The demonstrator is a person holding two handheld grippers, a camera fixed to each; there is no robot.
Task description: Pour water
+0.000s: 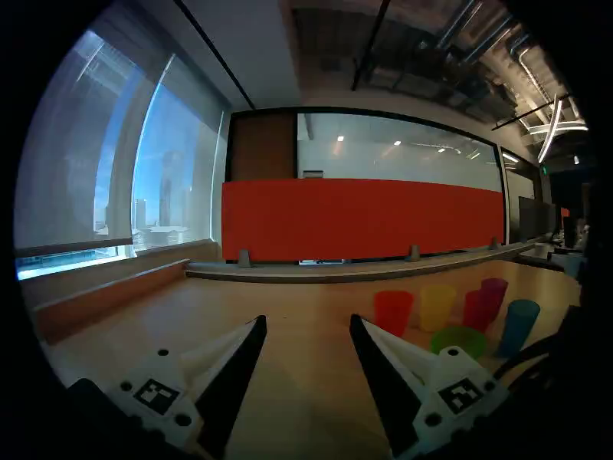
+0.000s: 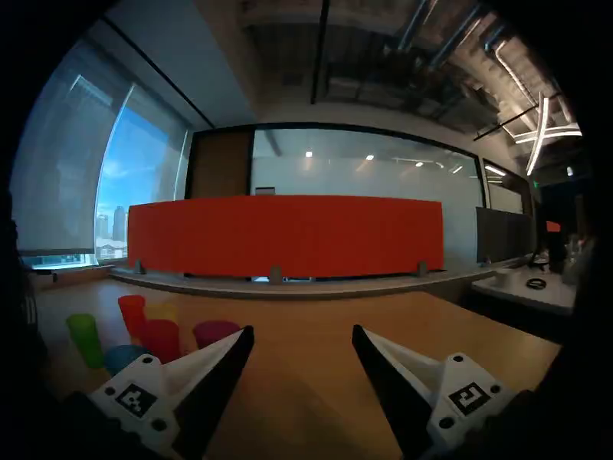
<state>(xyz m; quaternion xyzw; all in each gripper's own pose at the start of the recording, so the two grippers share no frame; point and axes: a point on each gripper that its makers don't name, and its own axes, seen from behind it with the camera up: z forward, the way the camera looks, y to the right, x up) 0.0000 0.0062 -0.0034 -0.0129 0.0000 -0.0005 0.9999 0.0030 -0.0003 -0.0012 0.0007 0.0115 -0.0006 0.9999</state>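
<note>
Several coloured plastic cups stand in a cluster on the wooden table. In the left gripper view they sit to the right: an orange cup, a yellow cup, a magenta cup, a blue cup and a low green cup. My left gripper is open, empty, and left of the cluster. In the right gripper view the cups lie to the left: a green cup, an orange cup, a red cup. My right gripper is open with nothing between its fingers.
An orange divider panel runs along the table's far edge. Large windows fill the left wall. A neighbouring desk with monitors stands at the right. Bare tabletop stretches ahead of both grippers.
</note>
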